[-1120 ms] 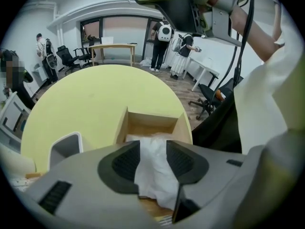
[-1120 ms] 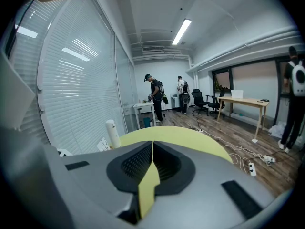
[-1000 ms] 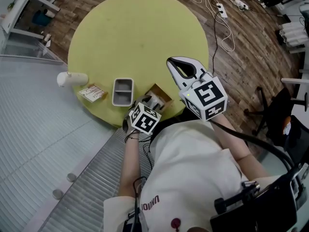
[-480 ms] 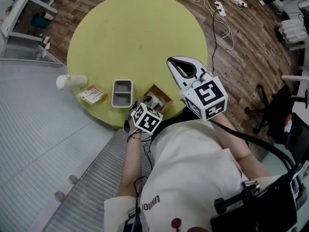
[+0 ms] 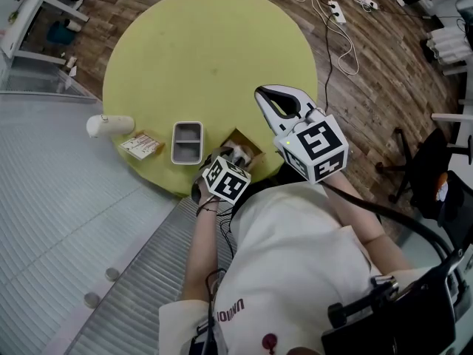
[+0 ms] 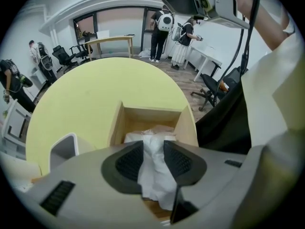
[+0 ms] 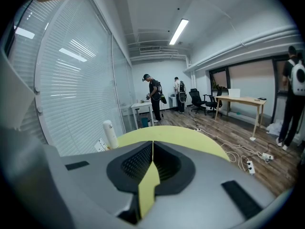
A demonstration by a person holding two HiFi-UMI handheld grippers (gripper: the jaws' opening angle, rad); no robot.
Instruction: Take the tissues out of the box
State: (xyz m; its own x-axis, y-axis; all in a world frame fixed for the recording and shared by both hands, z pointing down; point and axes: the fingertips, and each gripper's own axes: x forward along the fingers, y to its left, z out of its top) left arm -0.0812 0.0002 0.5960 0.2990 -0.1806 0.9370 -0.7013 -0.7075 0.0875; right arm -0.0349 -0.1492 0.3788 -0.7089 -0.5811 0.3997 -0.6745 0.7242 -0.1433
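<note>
The left gripper (image 5: pixel 231 158) is positioned at lower centre of the head view, above the open cardboard box (image 5: pixel 249 143). The box stands at the near edge of the round yellow-green table (image 5: pixel 211 50).

In the left gripper view, the left gripper (image 6: pixel 153 146) points down into the box (image 6: pixel 189 126). A crumpled white tissue (image 6: pixel 153 168) rises out of the box and passes up between the two ribbed pads (image 6: pixel 128 162). The jaws are closing. The tissue fills the gap between them and touches both pads. The lower part of the tissue is inside the box.

The right gripper (image 5: pixel 267 98) is held above the table, right of the box and apart from it. In the right gripper view, the right gripper (image 7: pixel 152 144) has its jaws together, tips touching, and it points across the table toward the room.

Other items on the table, head view:
- A grey tray (image 5: pixel 187 141) lies just left of the box. Its corner (image 6: pixel 64 149) shows at lower left of the left gripper view.
- A small printed packet (image 5: pixel 142 145) lies left of the tray.
- A white bottle (image 5: pixel 111 125) lies on its side at the left rim.

A power strip (image 5: pixel 339 15) with cables lies on the wooden floor at upper right.
</note>
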